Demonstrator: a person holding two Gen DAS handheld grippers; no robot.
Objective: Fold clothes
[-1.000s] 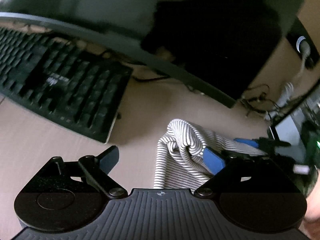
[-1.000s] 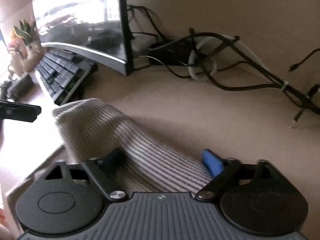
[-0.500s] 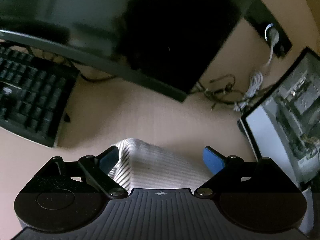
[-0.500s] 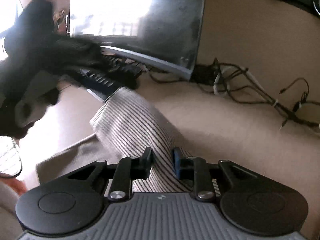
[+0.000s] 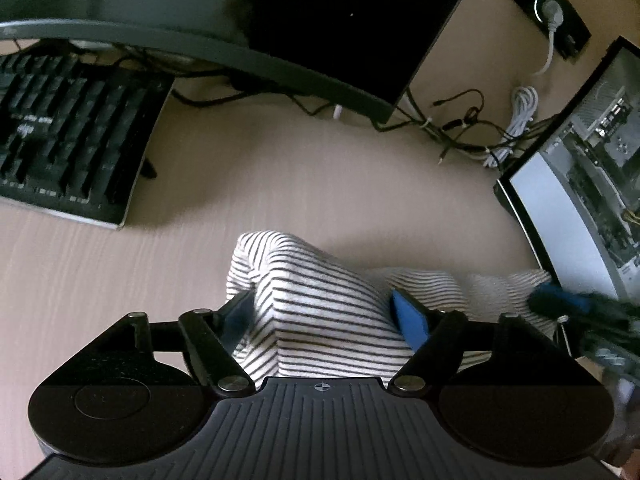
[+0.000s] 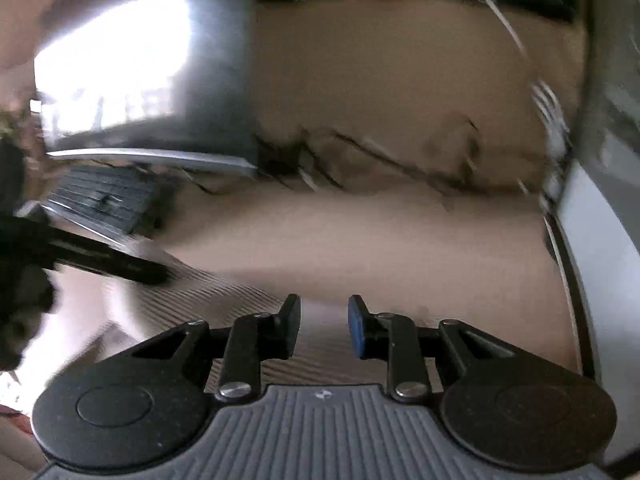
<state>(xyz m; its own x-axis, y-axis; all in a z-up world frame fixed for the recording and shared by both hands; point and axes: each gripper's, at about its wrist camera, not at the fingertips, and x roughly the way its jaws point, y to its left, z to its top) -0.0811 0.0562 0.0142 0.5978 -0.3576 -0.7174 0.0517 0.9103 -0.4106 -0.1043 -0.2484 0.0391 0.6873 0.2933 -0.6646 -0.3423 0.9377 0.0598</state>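
Note:
A white garment with thin black stripes (image 5: pixel 320 312) lies bunched on the light wooden desk (image 5: pixel 320 184). My left gripper (image 5: pixel 324 312) is open, its blue-padded fingers on either side of a raised fold of the cloth. In the blurred right wrist view the same garment (image 6: pixel 208 300) lies low and left, and some cloth shows under my right gripper (image 6: pixel 324 324), whose jaws stand a small gap apart. I cannot tell whether they pinch cloth. The right gripper's blue tip (image 5: pixel 560 304) shows at the right edge of the left wrist view.
A black keyboard (image 5: pixel 68 144) lies at the left. A dark curved monitor (image 5: pixel 240 12) stands behind, with tangled cables (image 5: pixel 472 128) at its base. A second screen (image 5: pixel 580 184) stands at the right. A wall strip with sockets (image 5: pixel 552 12) is at the top right.
The right gripper's jaws have opened from nearly shut to a small gap, and it has swung right with much blur. The left gripper has narrowed around the raised fold.

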